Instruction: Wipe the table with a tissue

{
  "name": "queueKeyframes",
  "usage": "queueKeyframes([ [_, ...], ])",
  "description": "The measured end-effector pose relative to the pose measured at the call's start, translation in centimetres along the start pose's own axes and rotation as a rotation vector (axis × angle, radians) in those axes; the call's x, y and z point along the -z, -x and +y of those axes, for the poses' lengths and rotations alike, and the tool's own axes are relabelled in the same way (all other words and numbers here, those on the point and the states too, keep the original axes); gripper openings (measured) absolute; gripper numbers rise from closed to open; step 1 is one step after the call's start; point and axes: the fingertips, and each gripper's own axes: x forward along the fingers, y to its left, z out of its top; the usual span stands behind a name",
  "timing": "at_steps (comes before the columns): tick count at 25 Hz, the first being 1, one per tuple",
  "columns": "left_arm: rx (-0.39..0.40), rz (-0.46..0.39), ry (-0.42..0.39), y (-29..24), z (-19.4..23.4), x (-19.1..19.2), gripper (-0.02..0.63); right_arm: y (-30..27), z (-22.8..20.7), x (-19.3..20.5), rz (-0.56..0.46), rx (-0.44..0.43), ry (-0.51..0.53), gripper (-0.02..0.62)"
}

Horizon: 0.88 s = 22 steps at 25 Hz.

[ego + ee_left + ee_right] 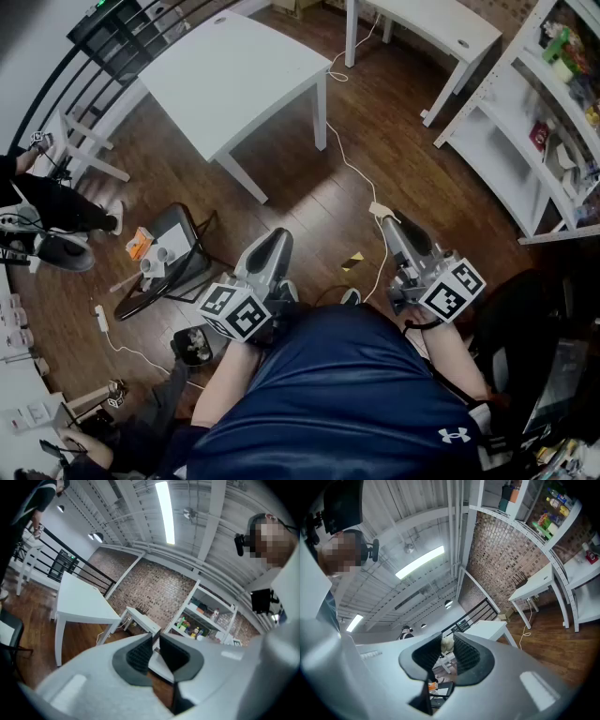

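Observation:
A small white wad of tissue (447, 644) is pinched at the tips of my right gripper (449, 649), which is shut on it. In the head view the right gripper (386, 221) is held in front of the person's body over the wooden floor, with the tissue (379, 209) at its tip. My left gripper (277, 240) hangs beside it at the left, its jaws shut with nothing between them (156, 641). The large white table (234, 75) stands ahead, well away from both grippers, and also shows in the left gripper view (79, 604).
A second white table (441, 23) stands at the back right, a white shelf unit (525, 131) with goods at the right. A black chair (178, 262) holding small items sits at the left. White cables (352, 164) run over the floor. Another person's legs (56, 206) are at far left.

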Motion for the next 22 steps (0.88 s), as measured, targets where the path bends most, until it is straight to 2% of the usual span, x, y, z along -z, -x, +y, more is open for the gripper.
queueKeyframes([
  [5,-0.016,0.003,0.006,-1.7,-1.8,1.0,0.048,1.6,-2.2,-0.9,0.020,0.004,-0.014,0.077],
  [10,-0.032,0.019,0.003,-3.3,-1.4,1.2,0.048,1.4,-4.2,-1.3,0.023,0.018,-0.032,0.077],
  [17,-0.002,0.044,0.048,-7.5,2.1,-0.6,0.046,-3.2,-6.5,-1.8,0.039,0.065,-0.027,0.077],
  [22,0.082,0.047,0.091,-11.3,6.1,-3.7,0.046,-7.9,-7.6,-2.7,0.047,0.146,0.001,0.077],
])
